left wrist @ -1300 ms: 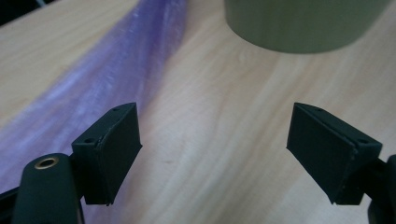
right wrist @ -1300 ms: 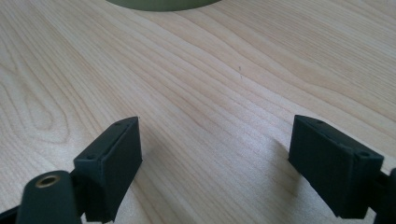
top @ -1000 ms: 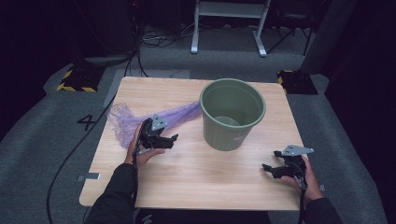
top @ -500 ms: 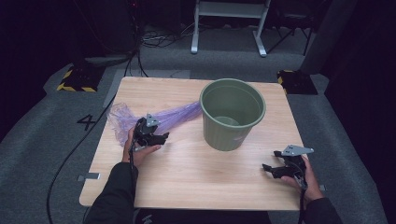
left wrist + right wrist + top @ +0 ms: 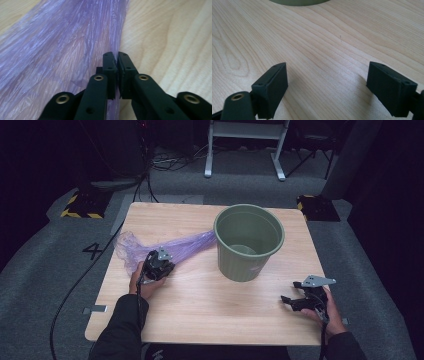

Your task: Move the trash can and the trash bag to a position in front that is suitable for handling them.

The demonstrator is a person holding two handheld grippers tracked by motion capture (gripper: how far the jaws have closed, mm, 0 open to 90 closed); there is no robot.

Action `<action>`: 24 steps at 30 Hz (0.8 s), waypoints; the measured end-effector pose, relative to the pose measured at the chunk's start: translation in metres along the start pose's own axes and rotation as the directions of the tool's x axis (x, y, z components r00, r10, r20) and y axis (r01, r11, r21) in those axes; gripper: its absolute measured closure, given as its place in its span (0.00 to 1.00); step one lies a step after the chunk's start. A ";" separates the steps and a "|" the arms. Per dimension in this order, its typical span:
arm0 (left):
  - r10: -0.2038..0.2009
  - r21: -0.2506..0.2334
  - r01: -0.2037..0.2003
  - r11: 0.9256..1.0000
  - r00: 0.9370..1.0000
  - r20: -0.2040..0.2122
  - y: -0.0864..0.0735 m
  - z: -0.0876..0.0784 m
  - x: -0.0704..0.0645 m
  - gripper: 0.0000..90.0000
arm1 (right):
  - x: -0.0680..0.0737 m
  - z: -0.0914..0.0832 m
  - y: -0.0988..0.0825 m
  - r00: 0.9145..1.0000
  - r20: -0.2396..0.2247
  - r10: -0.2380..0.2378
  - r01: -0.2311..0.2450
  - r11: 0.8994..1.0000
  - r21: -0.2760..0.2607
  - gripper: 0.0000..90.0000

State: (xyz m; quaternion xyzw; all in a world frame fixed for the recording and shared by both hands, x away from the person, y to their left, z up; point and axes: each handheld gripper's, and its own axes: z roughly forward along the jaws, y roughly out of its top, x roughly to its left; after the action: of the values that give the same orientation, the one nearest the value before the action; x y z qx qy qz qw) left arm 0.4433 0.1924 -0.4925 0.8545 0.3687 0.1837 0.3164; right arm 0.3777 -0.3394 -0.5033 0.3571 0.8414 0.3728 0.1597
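Observation:
A crumpled purple plastic bag (image 5: 185,245) lies flat on the left half of the wooden table (image 5: 210,315), one end reaching a green plastic bin (image 5: 249,245). My left gripper (image 5: 160,267) points down onto the bag near its middle. Its jaws have just been closing and now stand shut on a fold at the edge of the purple bag (image 5: 62,45), as the left gripper (image 5: 117,56) view shows. My right gripper (image 5: 289,301) rests low over bare wood at the front right, open, with nothing between its jaws (image 5: 328,82).
The bin stands upright at the middle back of the table, its base edge (image 5: 297,2) just ahead of the right gripper. Grey carpet surrounds the table, with cables and a white stand's legs (image 5: 245,150) behind it.
My left gripper has moved left and down onto the bag, and its jaws went from open to shut on the film. The right gripper has stayed put.

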 end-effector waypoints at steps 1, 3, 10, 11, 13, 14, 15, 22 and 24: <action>0.009 0.002 -0.009 1.000 1.000 0.009 0.000 -0.001 0.000 0.97 | 0.000 0.000 0.000 1.000 0.000 0.000 0.000 1.000 0.000 0.19; 0.003 -0.006 -0.003 1.000 1.000 0.031 -0.002 -0.003 -0.002 0.98 | 0.000 0.000 0.000 1.000 0.000 -0.001 0.001 1.000 0.000 0.19; 0.080 0.013 -0.081 0.997 0.993 0.087 -0.009 -0.014 -0.016 0.98 | 0.000 0.000 0.000 1.000 0.000 0.000 0.000 1.000 0.000 0.19; 0.080 0.013 -0.081 0.997 0.993 0.087 -0.009 -0.014 -0.016 0.98 | 0.000 0.000 0.000 1.000 0.000 0.000 0.000 1.000 0.000 0.19; 0.086 0.001 -0.087 0.996 0.991 0.102 -0.012 -0.019 -0.020 0.97 | 0.000 0.000 0.000 1.000 0.000 0.000 0.000 1.000 0.000 0.19; 0.079 -0.006 -0.079 0.997 0.991 0.110 -0.013 -0.021 -0.021 0.96 | 0.000 0.000 0.000 1.000 0.000 0.000 0.000 1.000 0.000 0.19; 0.067 -0.013 -0.066 0.998 0.992 0.111 -0.014 -0.023 -0.022 0.94 | 0.000 0.000 0.000 1.000 0.000 0.000 0.000 1.000 0.000 0.19; 0.033 -0.043 -0.029 0.999 0.996 0.083 -0.009 -0.034 -0.035 0.40 | 0.000 0.000 0.000 1.000 0.000 0.000 0.000 1.000 0.000 0.19; 0.027 -0.049 -0.023 0.999 0.997 0.074 -0.005 -0.034 -0.037 0.23 | 0.000 0.000 0.000 1.000 0.000 0.000 0.000 1.000 0.000 0.19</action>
State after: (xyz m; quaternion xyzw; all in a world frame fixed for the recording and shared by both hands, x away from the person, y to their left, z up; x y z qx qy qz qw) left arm 0.3974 0.1814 -0.4737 0.8574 0.3414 0.1643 0.3482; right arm 0.3777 -0.3394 -0.5033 0.3570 0.8414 0.3728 0.1599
